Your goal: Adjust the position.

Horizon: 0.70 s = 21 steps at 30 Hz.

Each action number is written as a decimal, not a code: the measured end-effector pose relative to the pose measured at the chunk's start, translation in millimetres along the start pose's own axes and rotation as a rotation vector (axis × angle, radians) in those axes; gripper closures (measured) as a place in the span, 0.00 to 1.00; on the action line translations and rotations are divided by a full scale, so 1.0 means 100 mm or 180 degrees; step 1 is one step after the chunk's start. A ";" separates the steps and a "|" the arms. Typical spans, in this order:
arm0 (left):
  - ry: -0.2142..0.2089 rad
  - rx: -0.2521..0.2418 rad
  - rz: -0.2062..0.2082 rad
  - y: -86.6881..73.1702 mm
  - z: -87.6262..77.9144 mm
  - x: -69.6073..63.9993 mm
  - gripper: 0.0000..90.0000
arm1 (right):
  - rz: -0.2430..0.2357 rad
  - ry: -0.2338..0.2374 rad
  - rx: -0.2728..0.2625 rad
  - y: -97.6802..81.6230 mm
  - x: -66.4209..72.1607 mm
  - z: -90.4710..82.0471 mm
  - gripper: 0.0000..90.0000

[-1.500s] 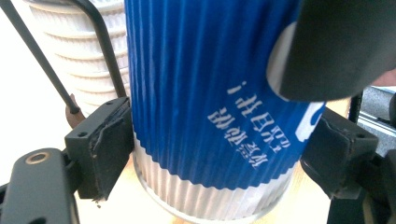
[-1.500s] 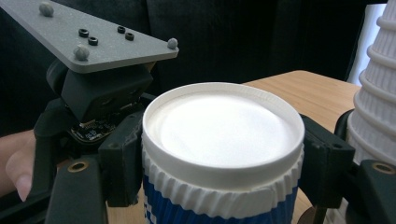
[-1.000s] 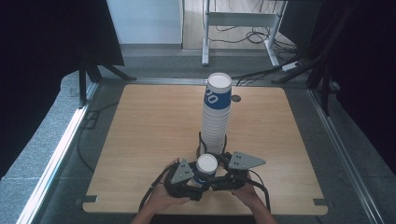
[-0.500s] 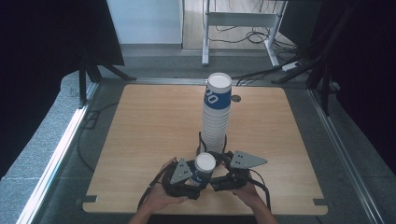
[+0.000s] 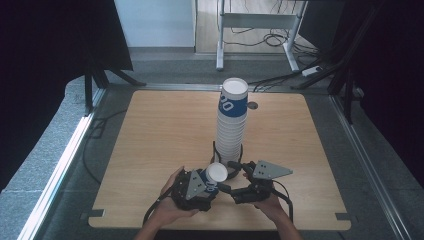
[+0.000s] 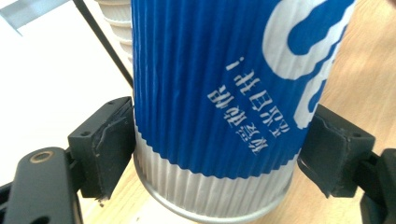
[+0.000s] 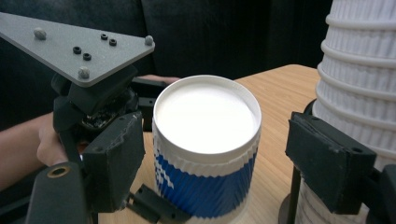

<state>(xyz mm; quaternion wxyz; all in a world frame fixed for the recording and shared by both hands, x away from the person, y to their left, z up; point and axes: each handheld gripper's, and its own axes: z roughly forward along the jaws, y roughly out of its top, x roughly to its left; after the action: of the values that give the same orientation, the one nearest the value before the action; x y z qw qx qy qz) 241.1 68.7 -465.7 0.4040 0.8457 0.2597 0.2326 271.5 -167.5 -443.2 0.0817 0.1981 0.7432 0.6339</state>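
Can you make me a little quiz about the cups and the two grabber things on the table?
1. True or false: the single blue cup stands upright on the table.
2. Which gripper has its jaws pressed on the single blue cup: A) left gripper, B) right gripper, C) both?
3. What stands just behind the single blue cup?

Key
1. True; its open mouth faces up.
2. A. The left gripper's jaws clamp its ribbed sides; the right gripper's jaws have just been opening and stand apart from the cup between them.
3. A tall stack of paper cups.
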 end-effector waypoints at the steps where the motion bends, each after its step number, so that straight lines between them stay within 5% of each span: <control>1: 0.0036 0.0020 0.0028 0.00 0.00 0.00 0.20 | 0.0000 0.0003 0.0020 0.00 0.00 -0.01 0.22; 10: 0.0235 0.0174 0.0248 0.00 0.03 -0.04 0.19 | -0.0008 0.0019 0.0236 -0.05 -0.04 -0.01 0.21; 14: 0.0405 0.0284 0.0485 0.00 0.03 -0.08 0.20 | -0.0009 0.0052 0.0341 -0.07 -0.04 -0.01 0.20; 21: 0.0505 0.0443 0.0806 0.01 0.04 -0.17 0.19 | -0.0003 0.0092 0.0494 -0.12 -0.04 0.00 0.20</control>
<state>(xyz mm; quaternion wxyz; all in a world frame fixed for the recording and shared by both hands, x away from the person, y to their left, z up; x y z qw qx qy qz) 230.9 55.0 -470.6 0.2902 0.8766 0.1976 0.3291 273.0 -170.6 -455.3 0.0557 0.1944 0.7913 0.5771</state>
